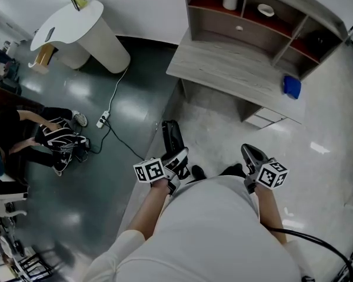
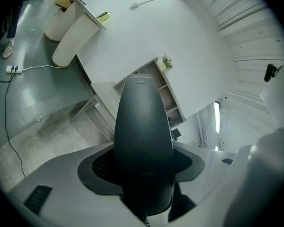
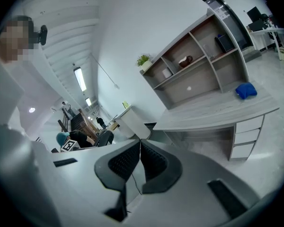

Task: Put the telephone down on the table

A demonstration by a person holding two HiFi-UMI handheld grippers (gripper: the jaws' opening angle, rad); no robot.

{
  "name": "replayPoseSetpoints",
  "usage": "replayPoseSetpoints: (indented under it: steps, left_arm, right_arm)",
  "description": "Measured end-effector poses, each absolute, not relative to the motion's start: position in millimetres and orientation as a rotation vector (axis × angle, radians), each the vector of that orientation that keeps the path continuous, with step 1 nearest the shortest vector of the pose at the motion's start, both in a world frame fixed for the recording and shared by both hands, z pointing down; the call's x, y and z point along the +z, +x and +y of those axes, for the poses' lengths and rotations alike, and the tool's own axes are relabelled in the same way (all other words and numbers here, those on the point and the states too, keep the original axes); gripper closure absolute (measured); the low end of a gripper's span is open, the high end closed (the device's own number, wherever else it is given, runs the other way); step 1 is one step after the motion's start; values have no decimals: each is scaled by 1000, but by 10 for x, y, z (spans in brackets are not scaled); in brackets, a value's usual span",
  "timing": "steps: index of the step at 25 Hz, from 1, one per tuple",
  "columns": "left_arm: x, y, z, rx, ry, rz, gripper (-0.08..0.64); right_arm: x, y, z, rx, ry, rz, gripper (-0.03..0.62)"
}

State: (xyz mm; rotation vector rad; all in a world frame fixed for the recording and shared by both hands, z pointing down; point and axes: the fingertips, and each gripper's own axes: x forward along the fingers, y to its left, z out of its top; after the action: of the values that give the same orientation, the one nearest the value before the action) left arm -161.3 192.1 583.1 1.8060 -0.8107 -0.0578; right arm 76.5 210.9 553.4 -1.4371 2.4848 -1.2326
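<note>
- Your left gripper (image 1: 177, 162), low in the centre of the head view, has its jaws clamped on the near end of the telephone (image 1: 172, 135). The pads press on its two sides and are held wide apart by its body.
- The telephone is a black handset, carried in the air above the floor and resting on nothing. Its long axis runs straight out along the jaws. In the left gripper view it rises from bottom centre to mid-frame, with its free end well past the fingertips.
- Your right gripper (image 3: 140, 148) has its jaws pressed together with nothing between them. It sits at the lower right of the head view, apart from the telephone, so the left hand is the one that matters.
- The table (image 1: 223, 63) lies ahead, in the upper middle and right of the head view, well apart from the handset's free end. That end points roughly toward the table's near left corner.
- As I judge it, the carry is what remains. Bring the left gripper forward over the bare top, keep away from the blue thing (image 1: 292, 87) at the right end, lay the long axis flat, then spread the jaws.
</note>
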Motion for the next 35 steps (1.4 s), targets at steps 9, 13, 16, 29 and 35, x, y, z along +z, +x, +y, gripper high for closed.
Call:
replayPoseSetpoints:
  steps: [9,13,16,29,35]
  left_arm:
    - [5912,-1769,1783,-32,1799,-797,264]
    - [5884,-1696,1607,-42,1802,-795,264]
    - [5865,-1650,1443,-52,1805,-805,264]
    - [5872,-1350,635,-65,1757,-903,264]
    - [5867,-1142,167,-59,1754,-959,264]
  right_arm:
    - [5586,683,2146,-1258,-1480,2431,574]
    - [5593,725,1969,-1271,-1467,2429,574]
    - [5621,688,1754,-1281,-1435,2454,574]
    - [5632,904,497,-1326,-1302,2549,574]
    - [5688,1137,22,-1381,-1227,2593,574]
